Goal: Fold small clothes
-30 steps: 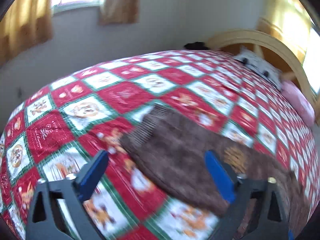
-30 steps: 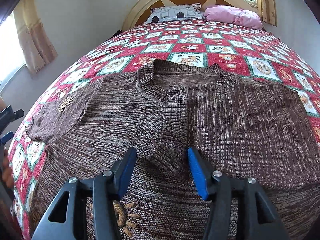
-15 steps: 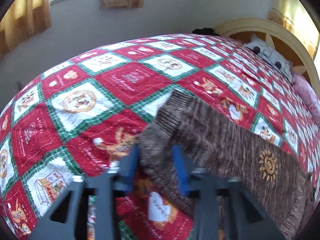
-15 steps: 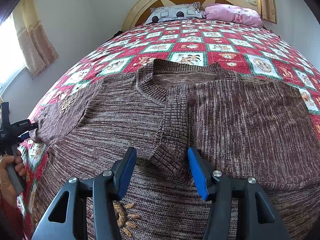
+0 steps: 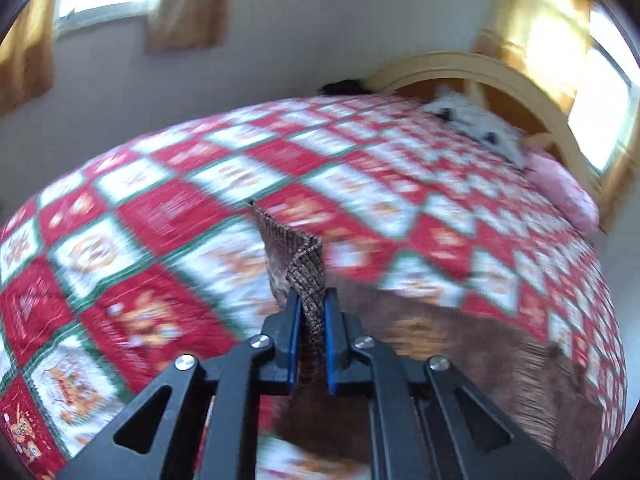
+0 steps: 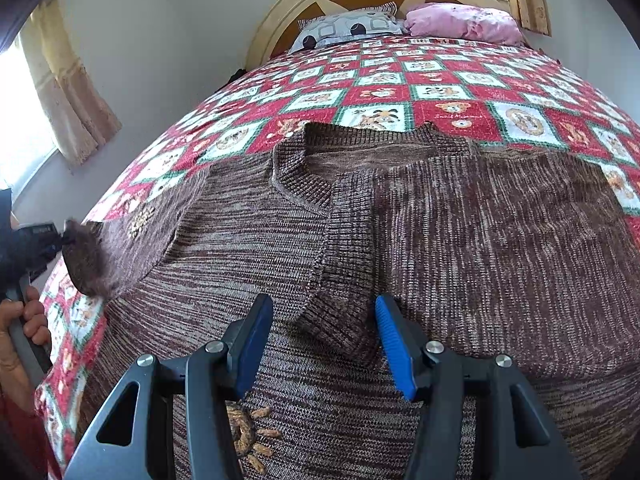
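Observation:
A brown knitted sweater (image 6: 480, 220) lies flat on the patchwork bedspread (image 6: 440, 92), neck towards the headboard. One sleeve is folded across the chest, and its ribbed cuff (image 6: 340, 320) lies between the spread blue pads of my right gripper (image 6: 322, 304), which stands open just over it. My left gripper (image 5: 308, 300) is shut on the other sleeve's cuff (image 5: 304, 264) and holds it up off the bed. In the right wrist view that lifted sleeve (image 6: 120, 248) rises at the far left, where a hand (image 6: 28, 316) holds the left gripper's handle.
A grey patterned pillow (image 6: 344, 28) and a pink pillow (image 6: 460, 20) lie against the arched wooden headboard (image 6: 280, 20). The bed's left edge runs along a white wall with a curtained window (image 6: 68, 92). Bare bedspread stretches beyond the sweater's neck.
My left gripper went from wide open above the sleeve to shut on its cuff, then raised the cuff off the bedspread. The right gripper has stayed where it was.

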